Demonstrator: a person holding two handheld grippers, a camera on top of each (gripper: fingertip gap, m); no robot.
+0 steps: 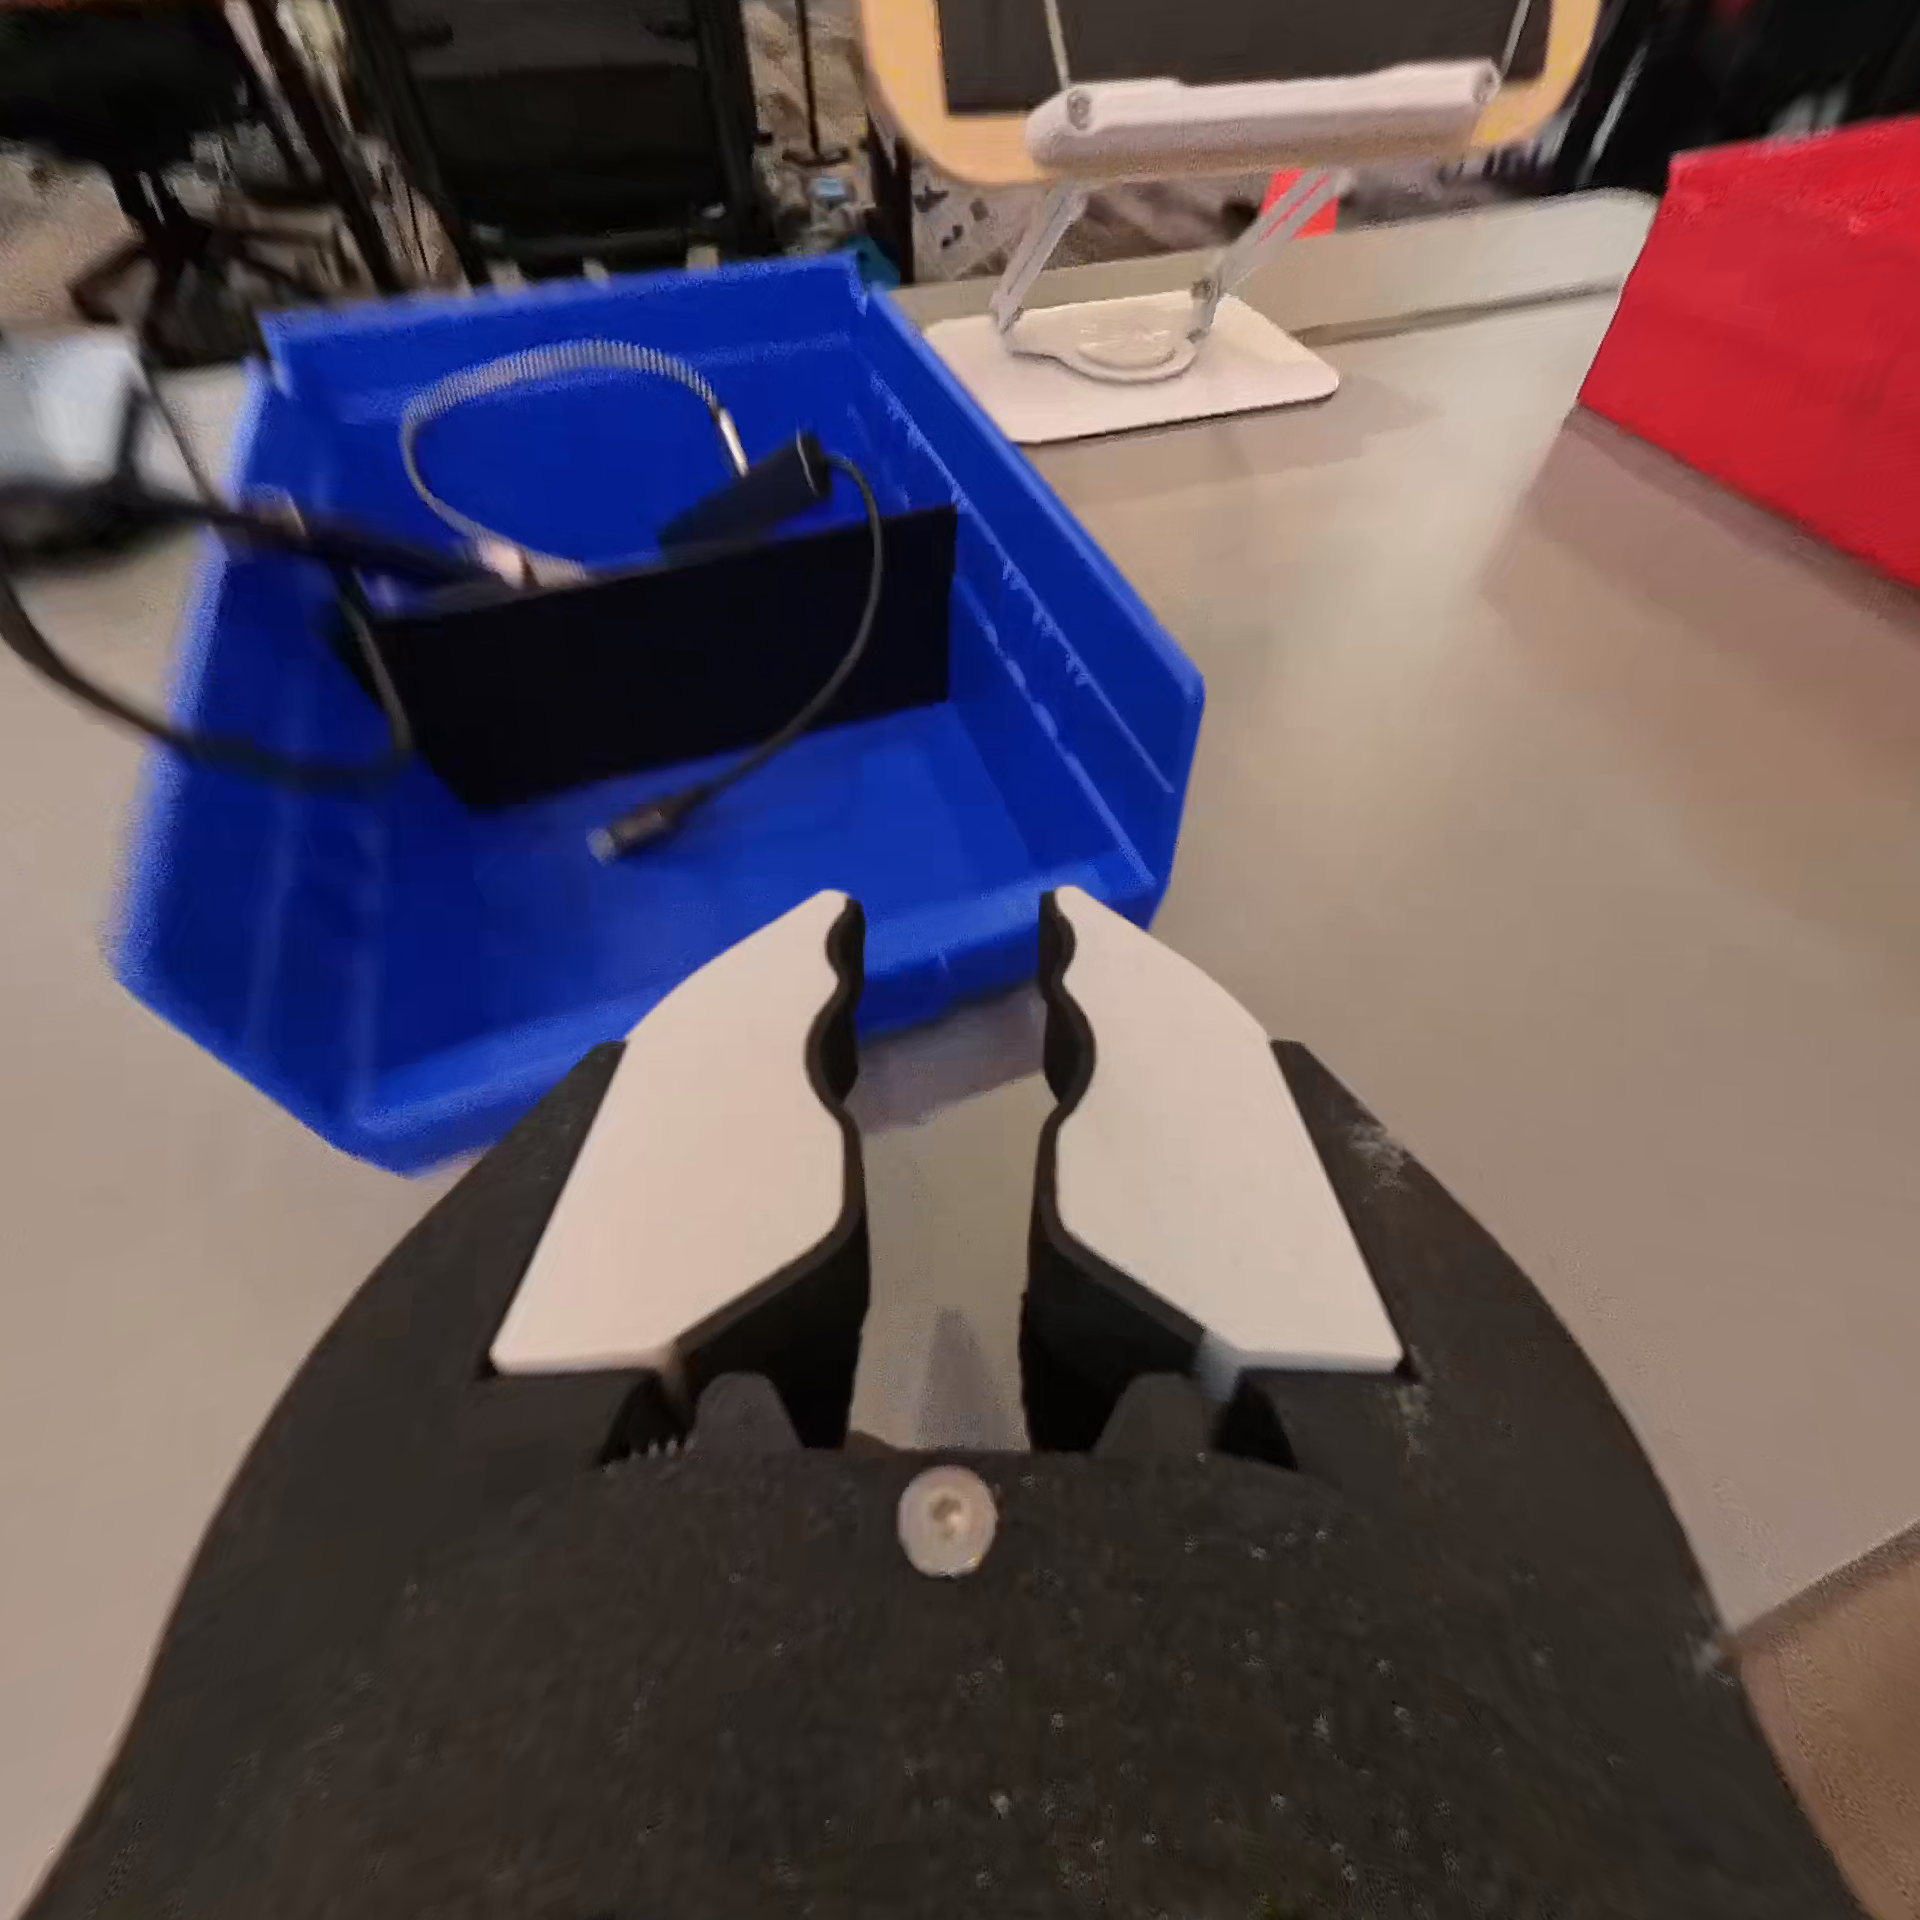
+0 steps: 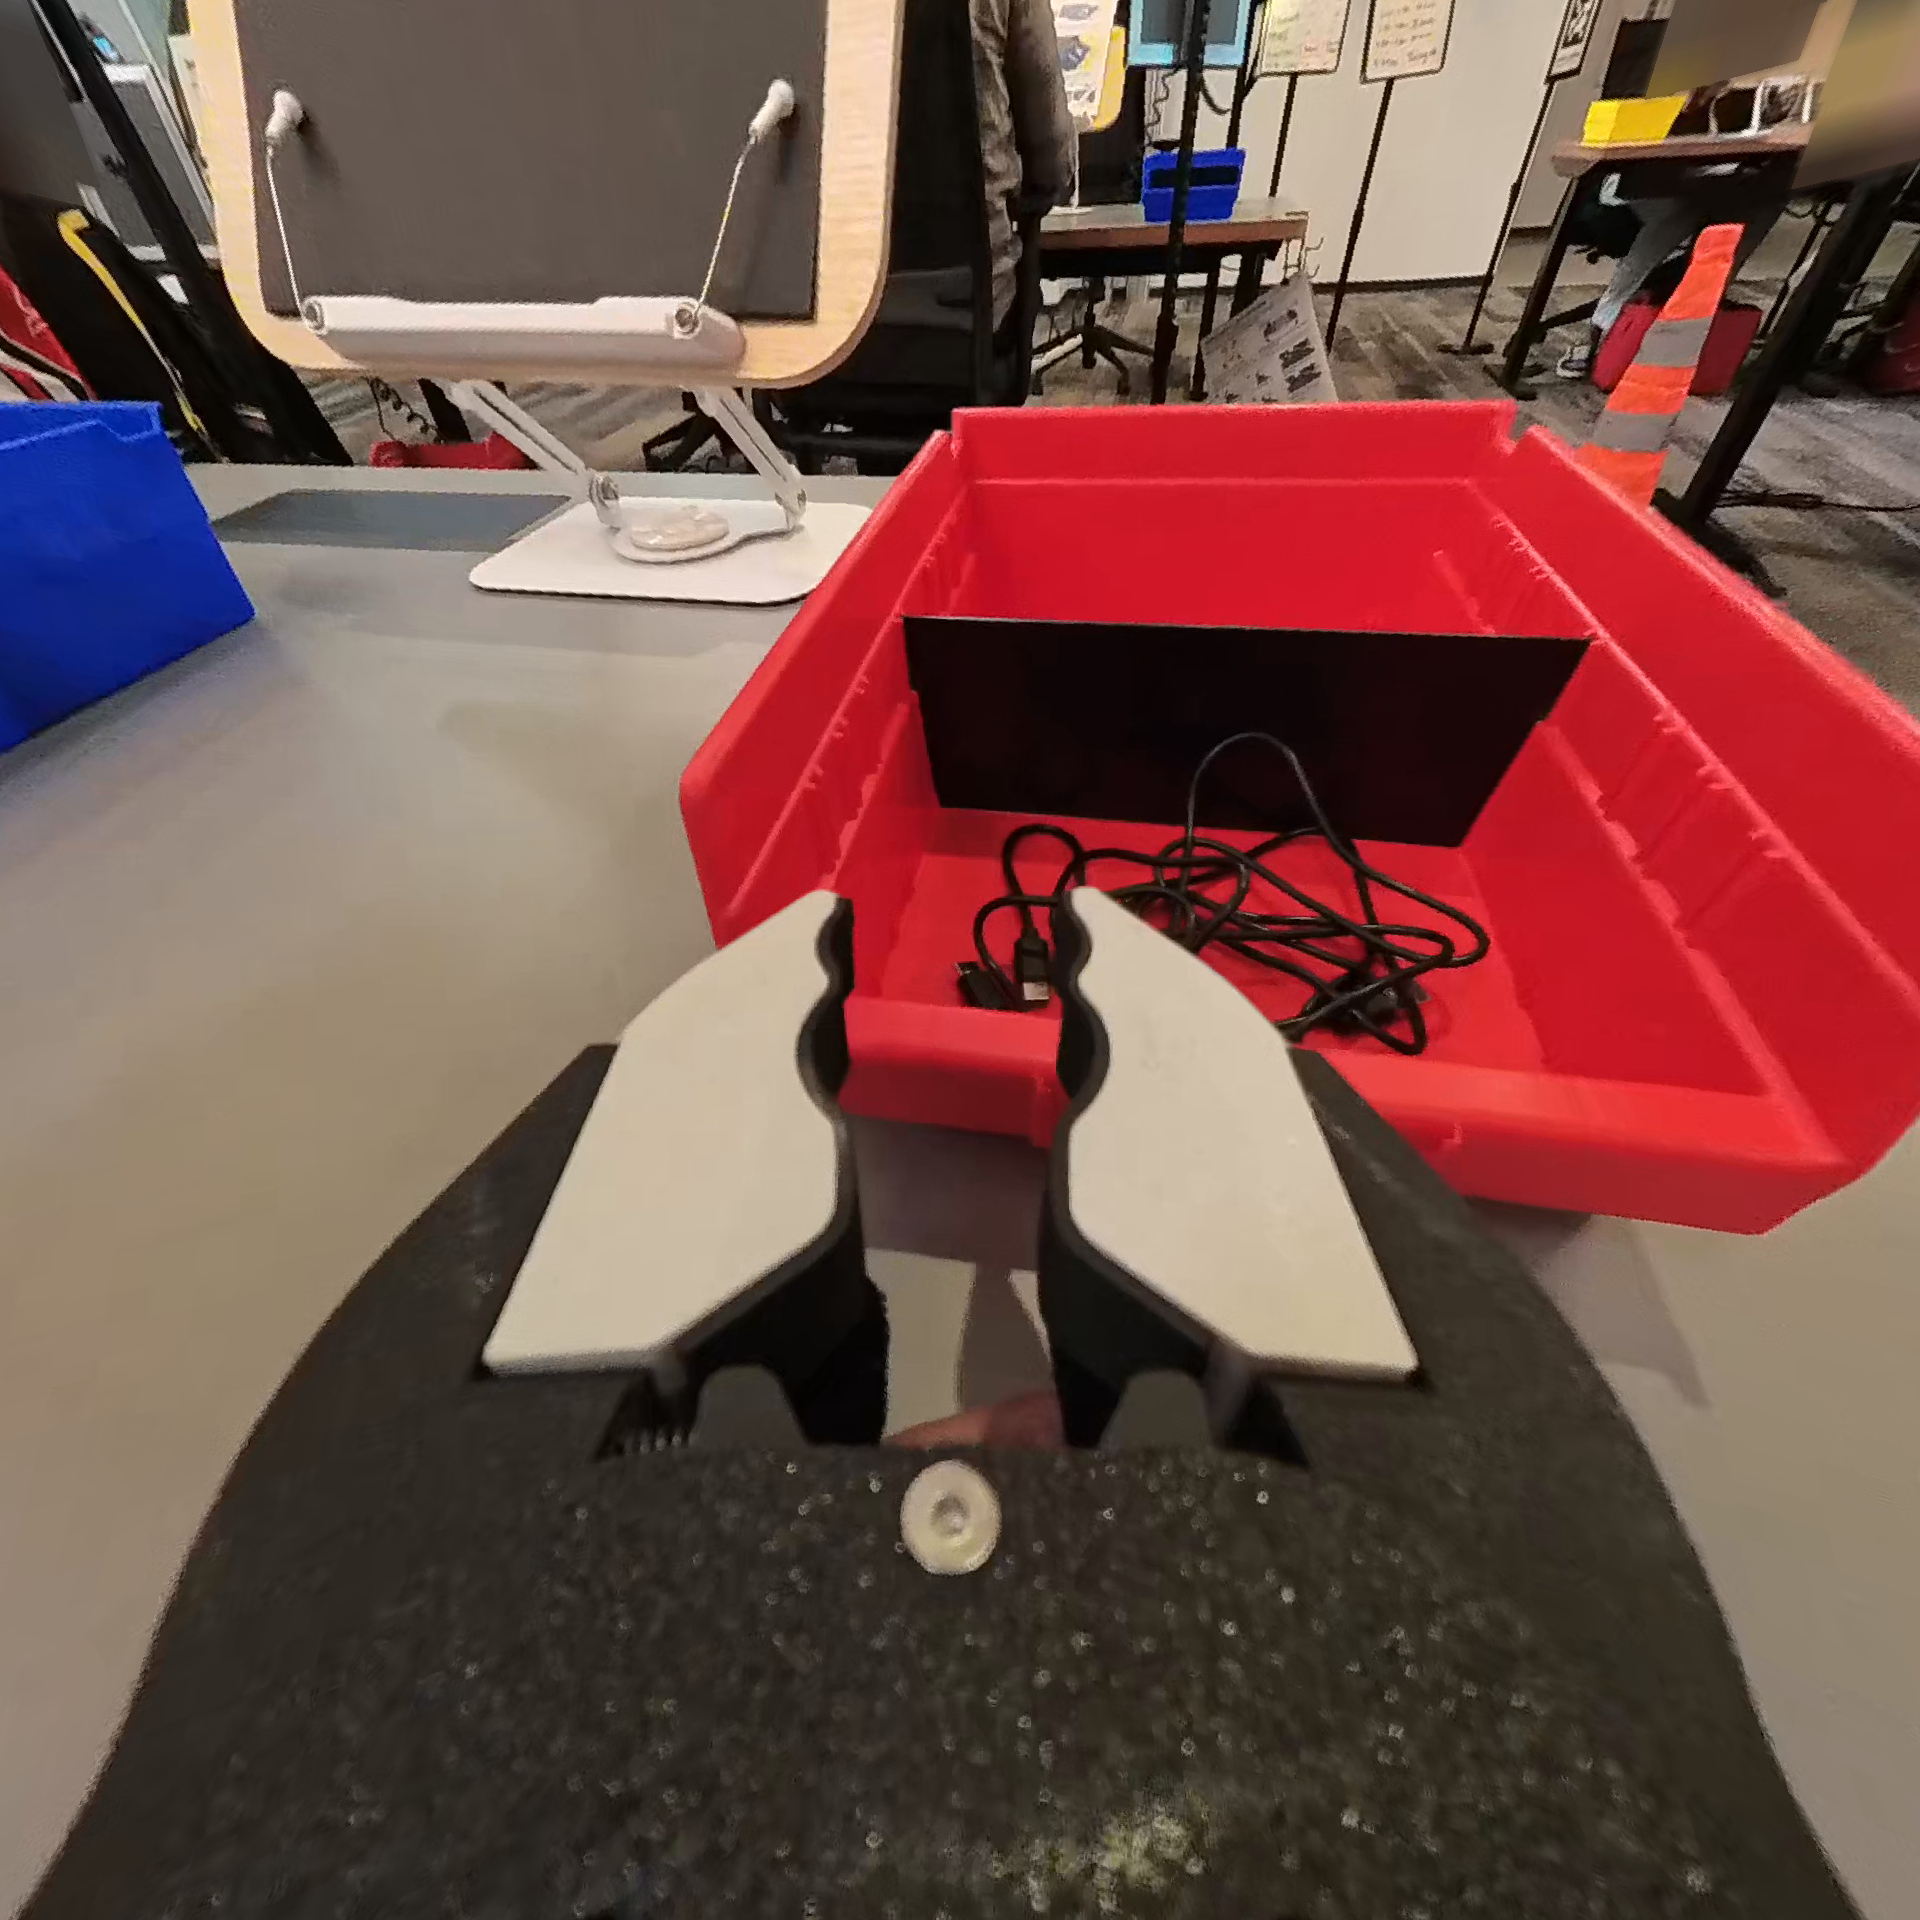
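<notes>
The left gripper [image 1: 951, 914] is seen at lower centre, jaws parted and empty, just short of a blue bin [image 1: 1029, 748] on a grey table [image 1: 1507, 831]. A black divider [image 1: 665, 665] and cables [image 1: 821, 665] are held in the bin. The right gripper [image 2: 956, 914], likewise released and empty, is poised at the front wall of a red bin [image 2: 1714, 790], where a tangled black cable [image 2: 1278, 904] is lying before a black partition [image 2: 1226, 717].

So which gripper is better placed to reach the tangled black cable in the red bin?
Right. The right gripper is open just before the red bin, facing the tangled black cable. The left gripper faces the blue bin.
</notes>
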